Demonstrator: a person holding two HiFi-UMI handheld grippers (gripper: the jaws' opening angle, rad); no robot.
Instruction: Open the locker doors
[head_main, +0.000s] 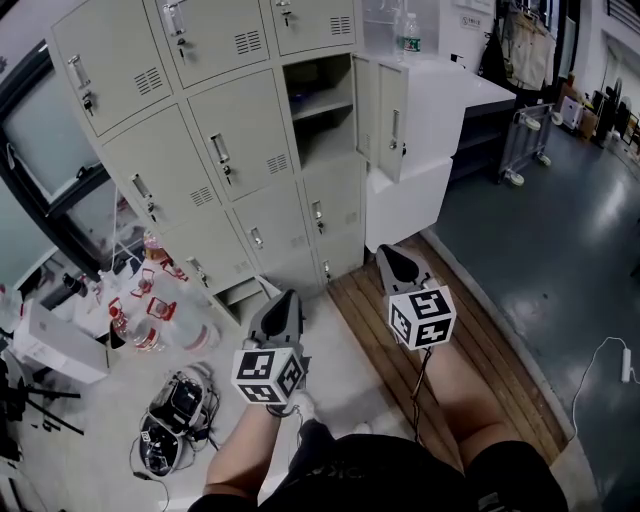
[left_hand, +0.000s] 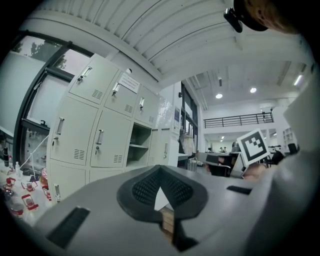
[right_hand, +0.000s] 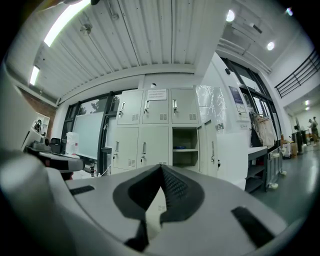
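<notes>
Locker doors (head_main: 245, 135) well apart from left fingers (head_main: 281, 310) and right fingers (head_main: 399, 265)

Faced the locker bank (head_main: 200, 140) with the left gripper (head_main: 288, 297) and right gripper (head_main: 391, 252) side by side, apart from each other and well short of it. Found the open compartment (head_main: 320, 110) ahead of both, a shelf (head_main: 322, 103) in it, its door (head_main: 392, 120) swung out on the right. Noted a counter (head_main: 455, 85) ahead-right of the right gripper, a bottle (head_main: 408, 35) on it. Noted wooden boards (head_main: 470, 350) under the right gripper, floor bottles (head_main: 150, 300) left of the left gripper by the locker foot, and a cable tangle (head_main: 178, 410) left of and behind it.
</notes>
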